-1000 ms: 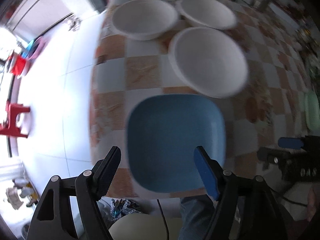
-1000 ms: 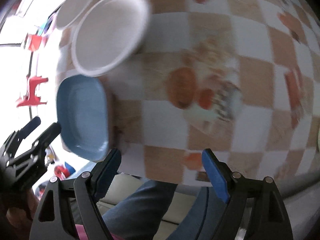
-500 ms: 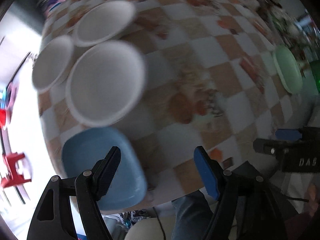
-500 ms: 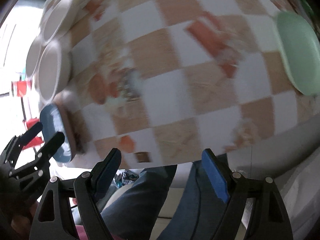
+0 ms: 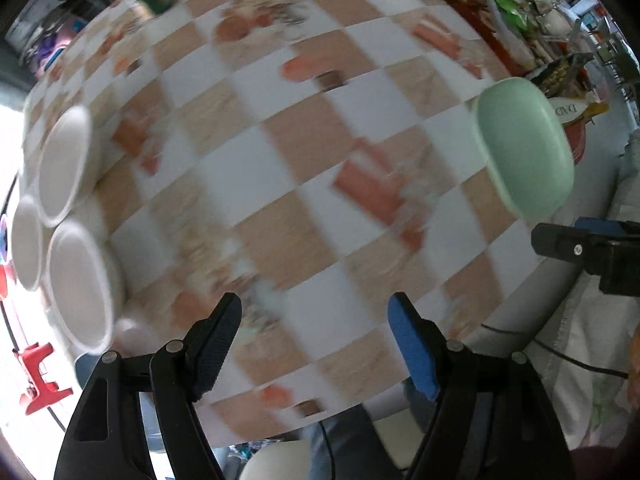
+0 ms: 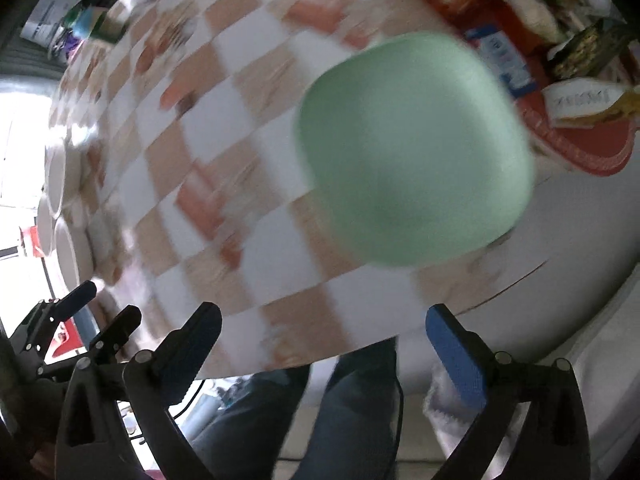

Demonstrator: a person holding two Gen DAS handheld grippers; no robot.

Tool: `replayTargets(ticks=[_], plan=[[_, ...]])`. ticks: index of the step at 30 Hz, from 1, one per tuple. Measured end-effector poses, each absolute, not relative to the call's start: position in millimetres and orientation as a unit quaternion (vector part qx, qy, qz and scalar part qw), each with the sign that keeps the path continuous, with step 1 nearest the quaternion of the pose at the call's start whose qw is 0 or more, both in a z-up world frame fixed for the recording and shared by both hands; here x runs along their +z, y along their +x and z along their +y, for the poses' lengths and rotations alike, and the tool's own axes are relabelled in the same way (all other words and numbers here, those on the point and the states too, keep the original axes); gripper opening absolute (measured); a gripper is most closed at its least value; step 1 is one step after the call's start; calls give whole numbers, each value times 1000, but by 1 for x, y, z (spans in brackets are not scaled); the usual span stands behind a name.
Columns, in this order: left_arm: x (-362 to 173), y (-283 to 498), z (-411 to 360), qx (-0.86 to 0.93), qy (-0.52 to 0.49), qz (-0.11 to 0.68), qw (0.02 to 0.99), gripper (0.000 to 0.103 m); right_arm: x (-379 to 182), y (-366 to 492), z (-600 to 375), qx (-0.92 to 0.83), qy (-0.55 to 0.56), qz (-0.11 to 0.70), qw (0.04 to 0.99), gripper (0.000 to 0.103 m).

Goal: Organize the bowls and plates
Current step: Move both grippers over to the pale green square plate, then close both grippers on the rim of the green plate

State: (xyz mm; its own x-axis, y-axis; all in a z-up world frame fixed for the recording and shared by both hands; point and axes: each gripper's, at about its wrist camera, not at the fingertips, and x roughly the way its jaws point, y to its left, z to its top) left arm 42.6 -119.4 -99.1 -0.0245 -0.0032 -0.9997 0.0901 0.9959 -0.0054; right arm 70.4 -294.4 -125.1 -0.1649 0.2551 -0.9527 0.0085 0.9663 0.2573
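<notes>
Hovering over the checkered orange-and-white tablecloth (image 5: 304,148), my left gripper (image 5: 314,342) and right gripper (image 6: 322,338) both stand with fingers spread wide, nothing between them. Ahead of my right one lies the smooth, rounded-square pale green plate (image 6: 412,152), empty, near the table's front edge. Three round white bowls (image 5: 78,284), empty too, cluster at the far left edge.
</notes>
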Motion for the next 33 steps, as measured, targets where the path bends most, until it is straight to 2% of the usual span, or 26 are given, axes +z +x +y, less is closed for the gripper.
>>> replayTargets(ticks=[8, 15, 20, 33], plan=[[-117, 99, -188, -33, 14, 726, 686, 79, -134, 114, -356, 74, 60, 750, 654, 103], [-142, 118, -222, -9, -3, 733, 680, 79, -152, 138, -391, 69, 13, 754, 654, 103], [-147, 132, -238, 18, -29, 728, 684, 79, -163, 147, -393, 75, -23, 753, 653, 103], [-189, 145, -274, 32, 9, 743, 669, 79, -186, 152, -358, 89, -149, 746, 643, 103]])
